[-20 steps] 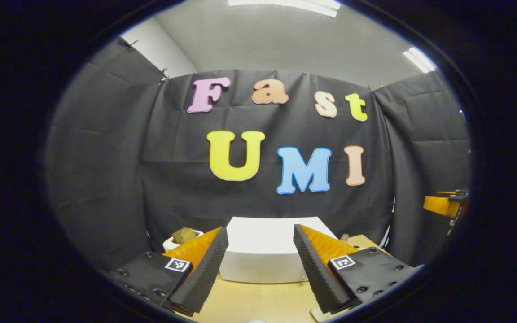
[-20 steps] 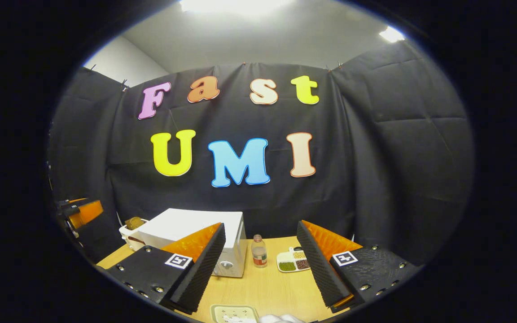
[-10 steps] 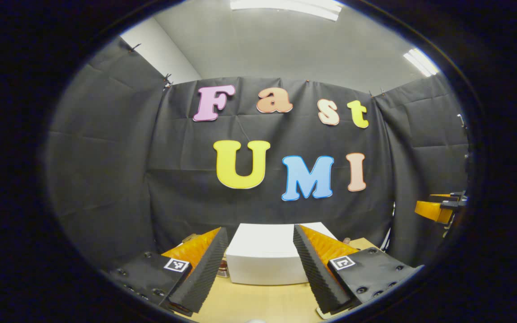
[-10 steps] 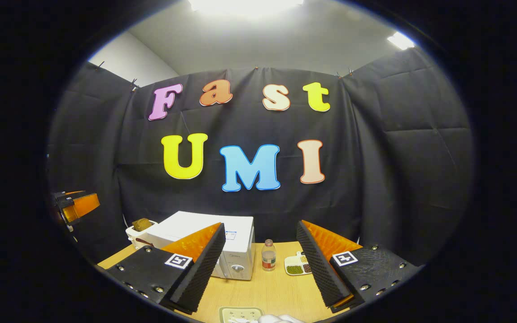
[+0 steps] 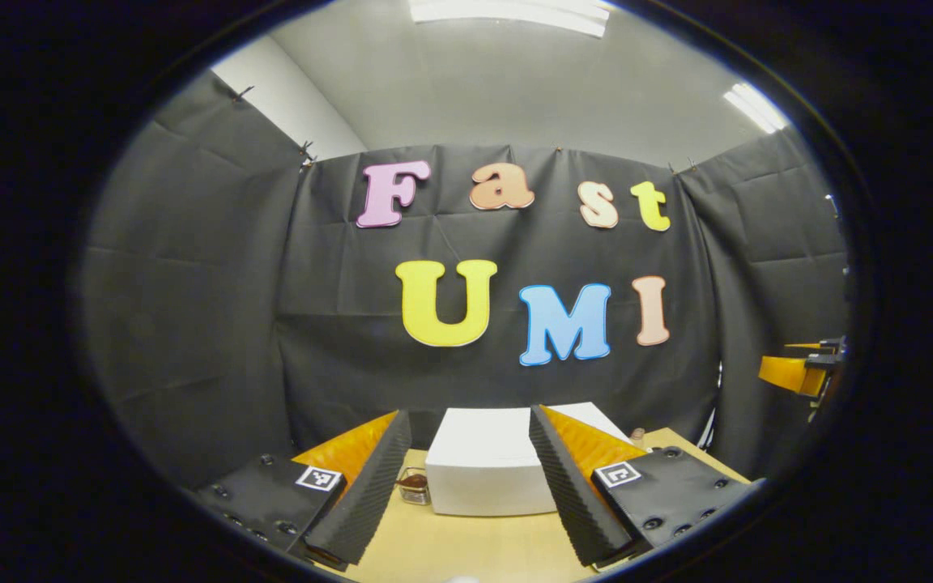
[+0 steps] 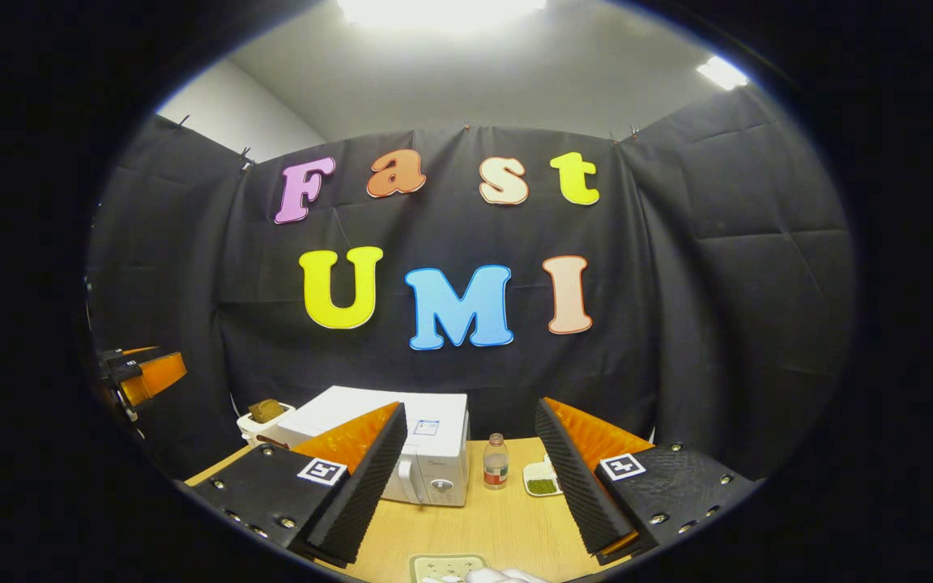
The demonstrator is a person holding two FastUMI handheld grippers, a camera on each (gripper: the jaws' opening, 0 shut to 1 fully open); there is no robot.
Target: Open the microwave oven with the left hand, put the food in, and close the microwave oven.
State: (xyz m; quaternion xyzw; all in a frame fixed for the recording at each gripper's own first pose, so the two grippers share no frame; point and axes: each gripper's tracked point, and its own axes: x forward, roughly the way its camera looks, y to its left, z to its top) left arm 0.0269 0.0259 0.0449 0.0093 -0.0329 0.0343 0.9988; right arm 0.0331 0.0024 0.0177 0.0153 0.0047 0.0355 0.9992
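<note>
The white microwave [image 5: 483,465] stands on the wooden table [image 5: 466,546] ahead of my left gripper [image 5: 468,414], which is open and holds nothing. A small dish of brown food [image 5: 414,486] peeks out beside the microwave's left side, next to my left finger. In the right gripper view the microwave [image 6: 434,437] has its door shut, with handle and knob facing front. The white bowl of brown food [image 6: 266,414] sits to its left. My right gripper [image 6: 470,405] is open and empty, some way short of the microwave. The left gripper [image 6: 142,374] hovers at the far left.
A small bottle [image 6: 496,471] and a white dish of green beans [image 6: 543,483] stand right of the microwave. A pale patterned tray [image 6: 446,565] lies at the table's near edge. The right gripper [image 5: 798,368] shows at the right edge of the left gripper view.
Both views have swung so the microwave sits farther right in them. In the left gripper view the food dish passed from left of the left finger to between the fingers. Both grippers stayed open.
</note>
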